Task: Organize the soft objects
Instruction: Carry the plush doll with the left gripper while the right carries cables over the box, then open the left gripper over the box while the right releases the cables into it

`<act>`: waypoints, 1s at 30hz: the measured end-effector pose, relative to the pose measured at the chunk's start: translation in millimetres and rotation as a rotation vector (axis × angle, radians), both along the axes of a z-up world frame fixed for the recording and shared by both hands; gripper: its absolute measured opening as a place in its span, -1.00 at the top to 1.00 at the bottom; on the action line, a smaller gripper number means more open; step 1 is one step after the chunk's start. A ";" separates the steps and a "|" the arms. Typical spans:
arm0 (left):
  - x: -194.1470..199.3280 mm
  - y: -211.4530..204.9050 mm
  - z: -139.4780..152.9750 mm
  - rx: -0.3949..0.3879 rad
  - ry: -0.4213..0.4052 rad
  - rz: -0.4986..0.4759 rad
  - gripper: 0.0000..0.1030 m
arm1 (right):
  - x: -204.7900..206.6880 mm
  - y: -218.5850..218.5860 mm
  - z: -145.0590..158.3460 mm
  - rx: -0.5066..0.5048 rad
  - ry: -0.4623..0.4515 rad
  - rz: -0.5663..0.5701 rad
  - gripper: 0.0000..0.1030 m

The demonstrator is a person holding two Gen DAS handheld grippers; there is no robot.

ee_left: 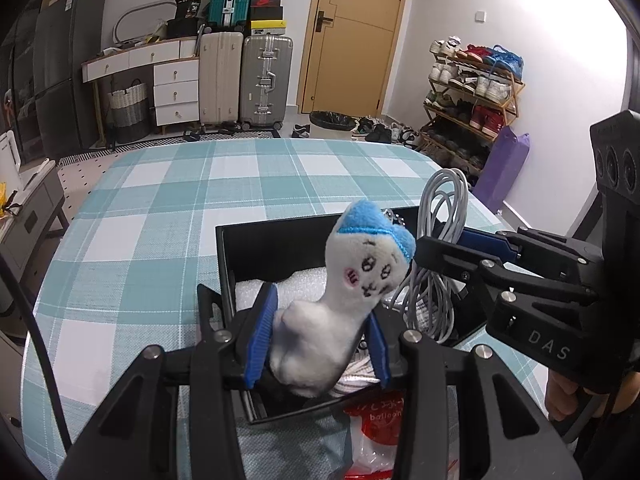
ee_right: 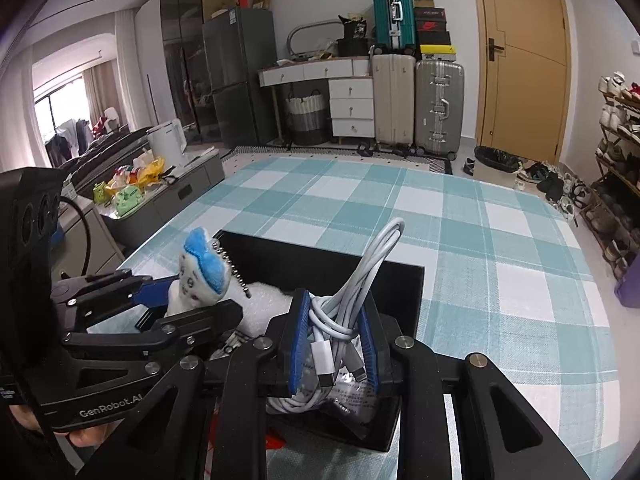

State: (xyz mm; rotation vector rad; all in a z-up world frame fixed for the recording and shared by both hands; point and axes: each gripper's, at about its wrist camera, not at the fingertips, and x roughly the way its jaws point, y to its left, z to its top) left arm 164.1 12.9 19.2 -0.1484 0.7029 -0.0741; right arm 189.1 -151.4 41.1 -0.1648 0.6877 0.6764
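At frame centre, left gripper is pinching a plush toy, right gripper pinching a coiled cable; both want lowering gently into the black box.

Surface: teal-and-white check cloth. Box: black, white padding inside. Plush toy: white body, blue cap, pink cheek, black stitched face. Cable: white. Left hand-held gripper and right hand-held gripper: black, blue pads. Packet: red, white lettering.
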 end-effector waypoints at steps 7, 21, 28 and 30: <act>-3.3 2.8 2.0 -0.030 0.016 -0.006 0.18 | -4.7 -1.4 0.4 -0.013 0.033 0.012 0.55; 0.7 -1.0 8.3 -0.022 0.026 -0.022 -0.46 | 3.9 -13.4 0.1 -0.037 -0.010 -0.034 0.00; -15.3 -5.5 19.4 0.016 -0.019 -0.010 -1.00 | -6.5 -36.3 5.9 0.003 -0.016 -0.049 -0.50; -18.4 -6.0 21.1 0.022 -0.020 -0.013 -1.00 | -11.2 -41.7 8.1 0.022 -0.031 -0.058 -0.67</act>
